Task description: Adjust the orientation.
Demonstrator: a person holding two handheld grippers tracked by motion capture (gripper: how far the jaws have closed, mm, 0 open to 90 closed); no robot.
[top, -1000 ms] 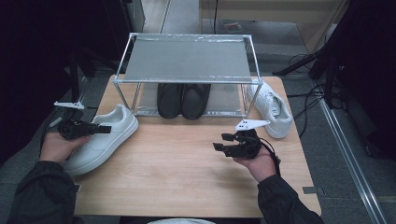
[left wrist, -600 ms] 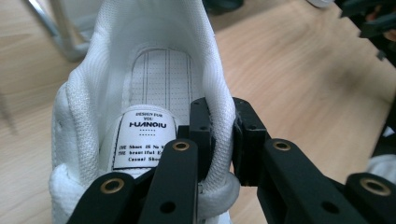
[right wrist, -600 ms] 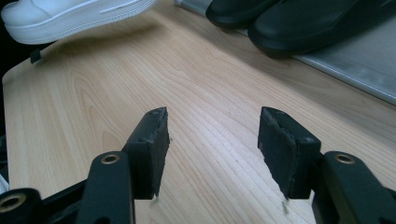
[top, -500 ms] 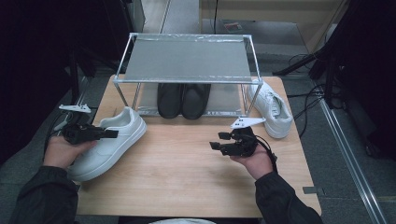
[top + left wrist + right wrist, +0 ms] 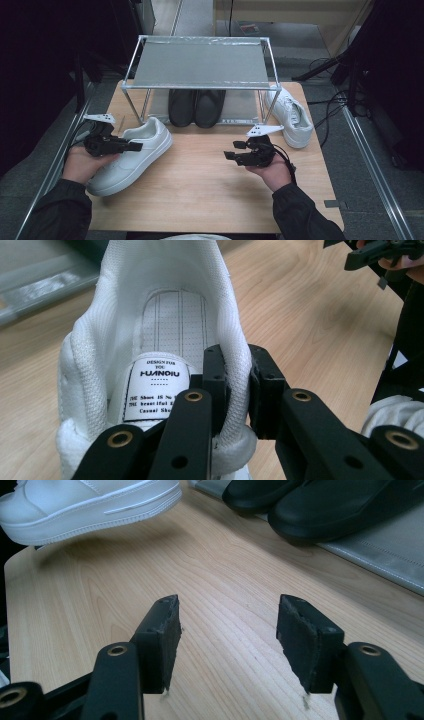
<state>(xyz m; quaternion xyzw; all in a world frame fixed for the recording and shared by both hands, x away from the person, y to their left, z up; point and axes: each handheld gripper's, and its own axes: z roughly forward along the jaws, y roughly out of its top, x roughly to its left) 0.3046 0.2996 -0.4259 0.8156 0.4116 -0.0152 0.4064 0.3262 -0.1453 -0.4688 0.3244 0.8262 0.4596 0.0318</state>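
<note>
**Shoe carried inward, heel collar pinched**

Shifted toward the table's middle since the earlier frame, the white lace-up leather sneaker (image 5: 131,155) lies angled on the light wooden table (image 5: 210,195), toe toward the metal shoe rack (image 5: 200,62). Left gripper (image 5: 131,146) is clamped on its padded heel collar, one jaw inside, one outside. Right gripper (image 5: 231,150) hovers well apart, jaws wide, nothing between them.
</note>
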